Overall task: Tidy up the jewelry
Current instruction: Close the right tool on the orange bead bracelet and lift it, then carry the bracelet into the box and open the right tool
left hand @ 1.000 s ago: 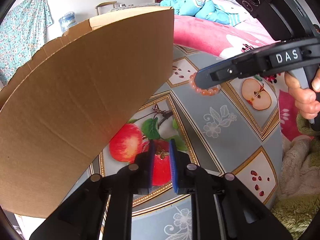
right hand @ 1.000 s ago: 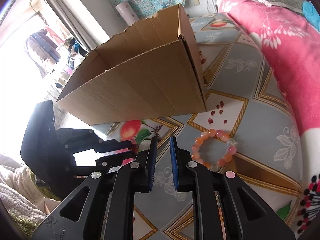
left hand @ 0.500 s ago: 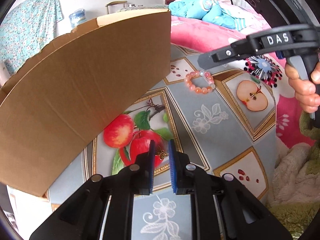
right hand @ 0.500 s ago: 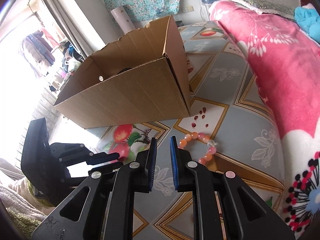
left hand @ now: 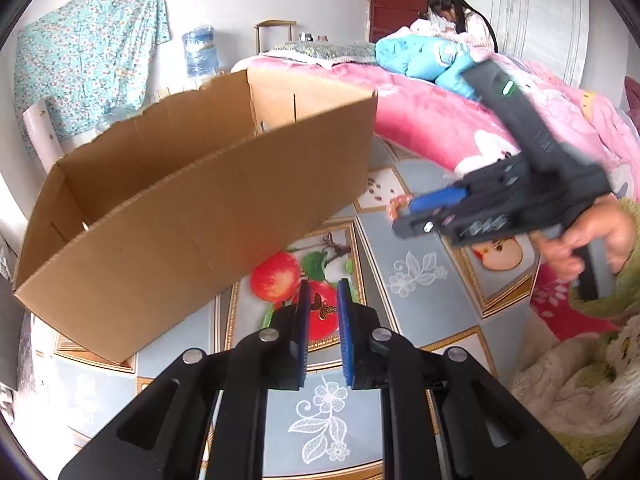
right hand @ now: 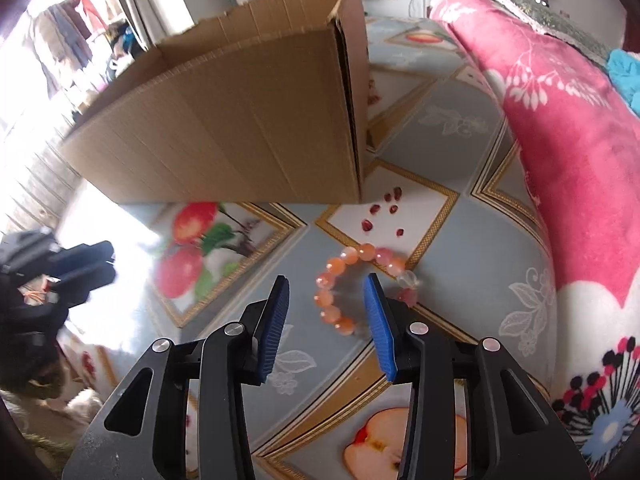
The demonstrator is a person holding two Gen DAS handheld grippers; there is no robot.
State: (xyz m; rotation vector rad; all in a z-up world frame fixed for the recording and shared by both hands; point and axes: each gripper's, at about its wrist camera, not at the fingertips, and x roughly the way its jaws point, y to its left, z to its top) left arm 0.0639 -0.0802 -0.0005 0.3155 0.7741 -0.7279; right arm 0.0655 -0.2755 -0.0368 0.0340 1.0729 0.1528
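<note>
A bracelet of orange and pink beads (right hand: 360, 280) lies on the fruit-print cloth (right hand: 472, 240). My right gripper (right hand: 327, 280) hangs just above it and its jaws are opening. The bracelet's left side shows between the blue pads (right hand: 378, 320), which do not press on it. In the left wrist view the right gripper (left hand: 404, 212) covers most of the bracelet (left hand: 394, 206). My left gripper (left hand: 323, 286) is shut on a small gold butterfly charm (left hand: 323, 308), above the printed apples. An open cardboard box (left hand: 200, 208) stands to its left.
The box (right hand: 240, 120) fills the far left of the cloth. A pink flowered quilt (right hand: 560, 140) runs along the right edge. A hand in a green fuzzy sleeve (left hand: 588, 240) holds the right gripper. A person (left hand: 456, 12) sits on the bed far behind.
The right gripper's jaws have parted and it has come down over the bracelet. The left gripper has risen and drawn back with the charm, so the box's inside now shows.
</note>
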